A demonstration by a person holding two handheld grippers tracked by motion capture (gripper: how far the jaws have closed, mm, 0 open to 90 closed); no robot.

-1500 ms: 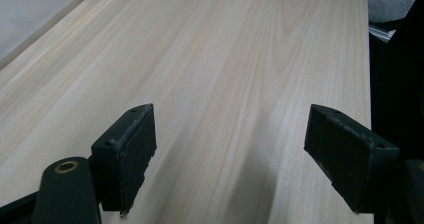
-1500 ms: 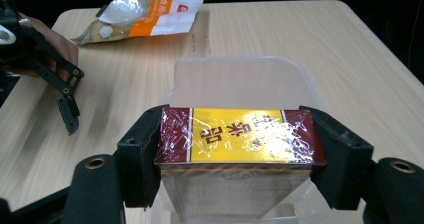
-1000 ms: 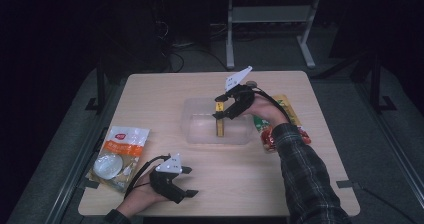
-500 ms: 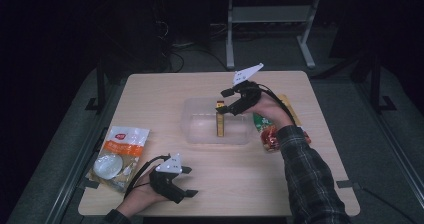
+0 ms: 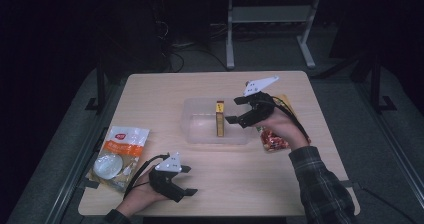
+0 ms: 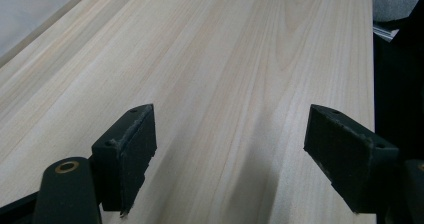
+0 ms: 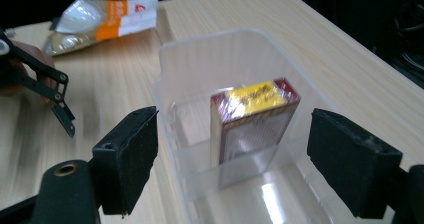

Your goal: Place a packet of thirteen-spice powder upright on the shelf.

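Dark floor surrounds our pale wooden table (image 5: 210,184), where the yellow-and-red box (image 5: 220,118) already stands upright inside the clear plastic bin (image 5: 200,134), so one item looks packed. Our right gripper (image 5: 239,110) hovers beside the bin with jaws spread and empty. Our left gripper (image 5: 186,180) rests near the front edge, jaws spread too; the orange-and-white pouch (image 5: 119,150) and the red snack packet (image 5: 272,140) lie outside, nothing blocking them.

The person's right hand (image 5: 280,126) hides part of a red packet (image 5: 272,140), its label too small to read.
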